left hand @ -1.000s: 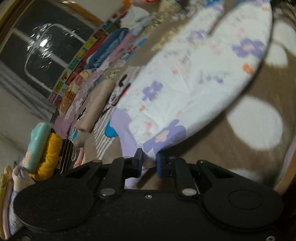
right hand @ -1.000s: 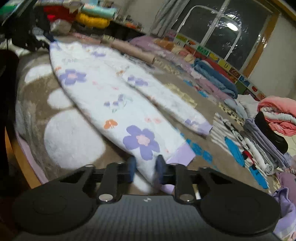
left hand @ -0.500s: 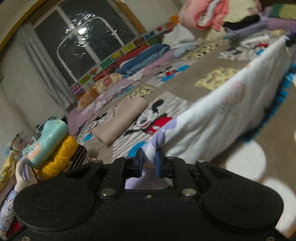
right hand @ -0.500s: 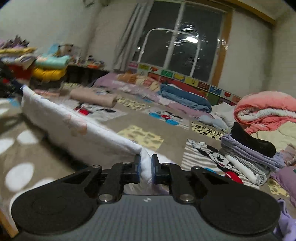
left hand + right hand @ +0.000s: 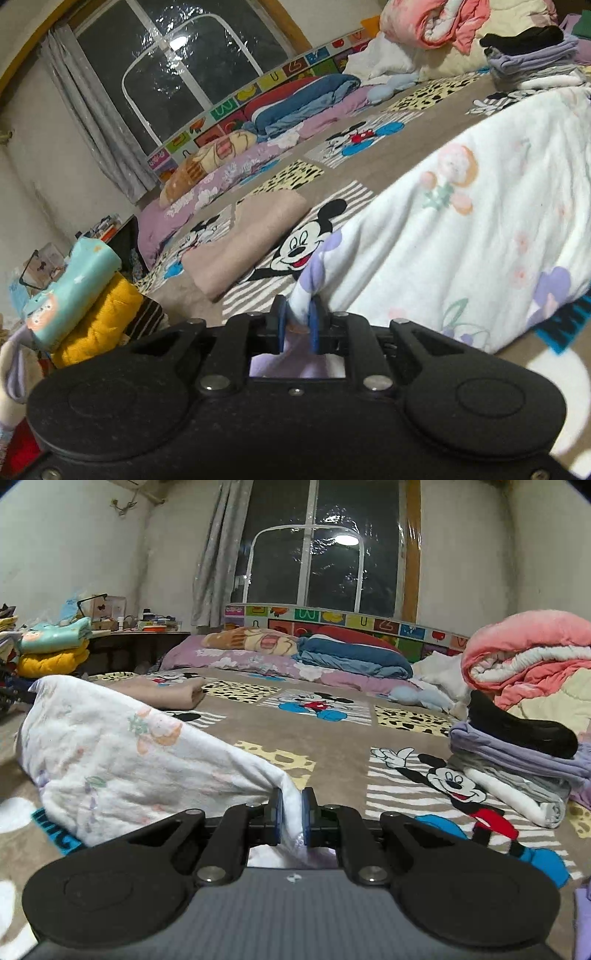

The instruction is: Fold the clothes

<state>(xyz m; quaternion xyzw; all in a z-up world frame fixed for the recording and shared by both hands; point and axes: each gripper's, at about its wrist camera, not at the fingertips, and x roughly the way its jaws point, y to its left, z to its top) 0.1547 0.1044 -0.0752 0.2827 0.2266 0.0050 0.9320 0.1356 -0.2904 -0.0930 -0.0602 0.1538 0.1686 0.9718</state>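
A white fleece garment with purple and orange flowers (image 5: 461, 236) hangs between my two grippers, lifted off the brown blanket. My left gripper (image 5: 298, 316) is shut on its purple cuff end. My right gripper (image 5: 291, 814) is shut on another white end of the same garment (image 5: 122, 753), which stretches away to the left. The cloth inside each jaw is hidden.
A folded beige cloth (image 5: 247, 236) lies on the Mickey Mouse mat (image 5: 454, 786). A stack of folded clothes (image 5: 517, 760) sits right, pink quilts (image 5: 528, 653) behind. Yellow and teal folded items (image 5: 85, 295) are stacked left. Bedding rolls (image 5: 343, 653) line the window wall.
Both grippers have lifted the garment's ends off the blanket and swung forward. The garment went from lying flat to hanging folded over between them.
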